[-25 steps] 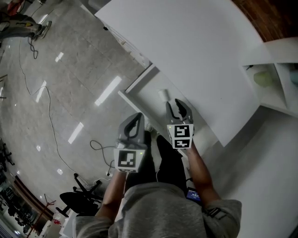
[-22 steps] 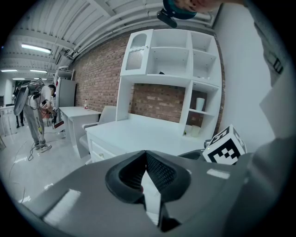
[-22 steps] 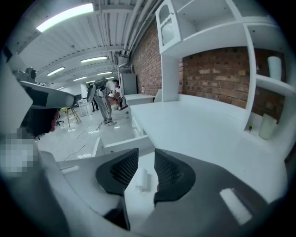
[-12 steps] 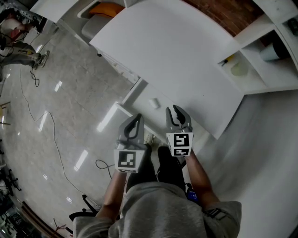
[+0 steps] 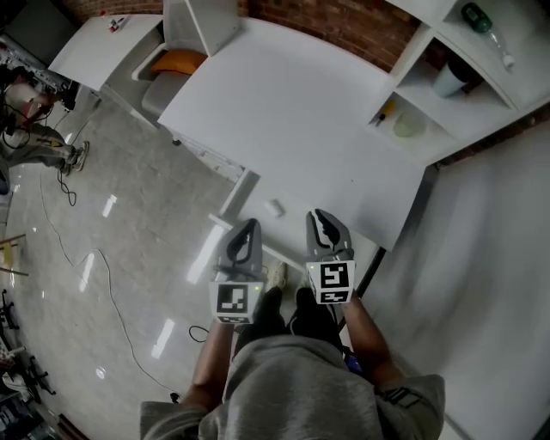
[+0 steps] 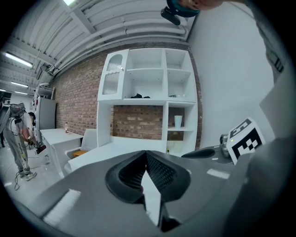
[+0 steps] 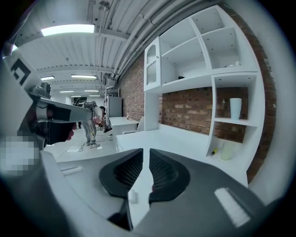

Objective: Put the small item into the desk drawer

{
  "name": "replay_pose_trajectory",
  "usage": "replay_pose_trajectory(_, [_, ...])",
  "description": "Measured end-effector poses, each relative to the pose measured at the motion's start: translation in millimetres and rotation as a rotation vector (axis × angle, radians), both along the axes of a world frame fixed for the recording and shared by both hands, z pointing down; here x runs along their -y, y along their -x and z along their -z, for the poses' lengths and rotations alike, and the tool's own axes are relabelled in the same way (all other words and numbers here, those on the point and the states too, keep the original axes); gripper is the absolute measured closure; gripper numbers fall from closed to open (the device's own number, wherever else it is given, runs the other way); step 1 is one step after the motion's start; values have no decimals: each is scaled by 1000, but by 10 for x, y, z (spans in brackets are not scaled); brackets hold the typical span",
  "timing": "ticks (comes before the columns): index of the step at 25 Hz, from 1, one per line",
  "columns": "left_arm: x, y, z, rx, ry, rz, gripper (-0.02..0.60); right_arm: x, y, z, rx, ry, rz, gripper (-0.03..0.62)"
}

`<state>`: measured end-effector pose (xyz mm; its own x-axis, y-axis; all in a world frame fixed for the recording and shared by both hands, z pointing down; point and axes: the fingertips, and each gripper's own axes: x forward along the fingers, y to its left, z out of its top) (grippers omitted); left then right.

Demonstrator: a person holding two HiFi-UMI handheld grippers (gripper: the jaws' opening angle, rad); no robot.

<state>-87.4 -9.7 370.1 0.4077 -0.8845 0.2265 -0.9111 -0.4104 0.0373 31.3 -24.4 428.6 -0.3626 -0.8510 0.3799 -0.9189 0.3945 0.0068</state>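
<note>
The small white item (image 5: 276,207) lies in the open desk drawer (image 5: 255,225), which sticks out from the front of the white desk (image 5: 292,112). Both grippers hang well above the drawer, near its front. My left gripper (image 5: 247,226) is shut, its tips touching (image 6: 146,152), with nothing in it. My right gripper (image 5: 320,216) has just been closing; a narrow gap (image 7: 149,152) remains between the jaws and nothing is between them. Far below, the right gripper view shows the small item (image 7: 133,196) through that gap.
A white shelf unit at the right holds a cup (image 5: 449,79), a green bottle (image 5: 481,24) and a pale bowl (image 5: 410,125). A chair with an orange cushion (image 5: 176,62) stands at the desk's far left. A person (image 5: 26,129) and cables are on the glossy floor.
Both grippers have risen away from the drawer, and the head view now takes in the whole desk. The right jaws have narrowed. The small item stays in the drawer.
</note>
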Motion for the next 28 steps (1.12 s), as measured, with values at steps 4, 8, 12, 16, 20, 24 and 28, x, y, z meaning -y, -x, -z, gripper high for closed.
replay_pose_trajectory(4, [-66,-93,96,9,-18,-40,569,-134,-137,177,5,-34,-44,563])
replay_pose_trajectory(8, [-147,-214,163,11,-28,-86,569,-303,-239,349,-51,-88,-65,569])
replay_pose_trajectory(12, [-215,-361,264,19,-49,-158,569,-486,-286,513,-94,-143,-101,576])
replay_pose_trajectory(16, [-299,-493,310,22,-58,-224,569,-640,-321,613,-79,-157,-149,582])
replay_pose_trajectory(20, [-368,-608,291,27,-61,-297,569,-771,-359,671,-72,-172,-209,586])
replay_pose_trajectory(24, [-440,-731,264,28,-57,-369,569,-914,-421,700,-64,-171,-269,589])
replay_pose_trajectory(28, [-501,-867,245,28,-53,-447,569,-1035,-514,718,-61,-166,-334,591])
